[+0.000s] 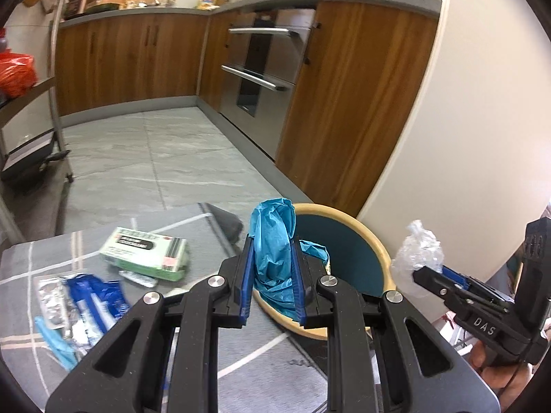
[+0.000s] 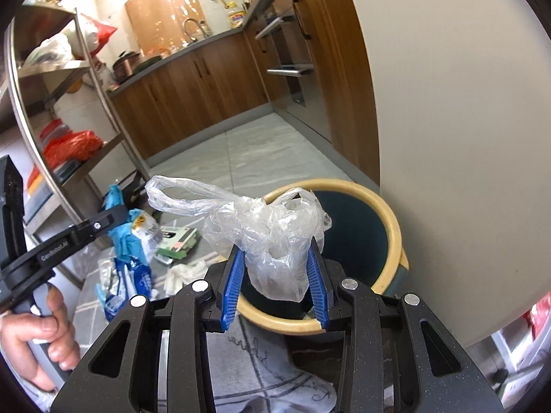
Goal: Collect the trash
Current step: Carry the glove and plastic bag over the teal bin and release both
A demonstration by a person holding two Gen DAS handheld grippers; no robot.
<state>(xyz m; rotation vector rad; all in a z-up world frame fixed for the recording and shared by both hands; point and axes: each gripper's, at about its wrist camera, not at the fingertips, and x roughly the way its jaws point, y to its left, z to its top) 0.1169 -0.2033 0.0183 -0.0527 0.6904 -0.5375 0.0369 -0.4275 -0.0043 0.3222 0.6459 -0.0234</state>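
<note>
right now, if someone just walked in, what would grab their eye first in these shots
Probably the two loaded grippers: the left gripper is clamped on a crumpled blue plastic piece, and the right gripper is clamped on a clear plastic bag. Both hang at the yellow-rimmed bin beside the white wall, while more litter, including a green box, lies on the grey mat to the left.

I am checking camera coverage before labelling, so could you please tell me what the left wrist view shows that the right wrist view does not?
Only the left wrist view shows the left gripper clamping the blue bag head-on. Only the right wrist view shows the right gripper gripping the clear plastic bag head-on, plus the person's left hand. Both show the bin, the green box, and each other's gripper from the side.
</note>
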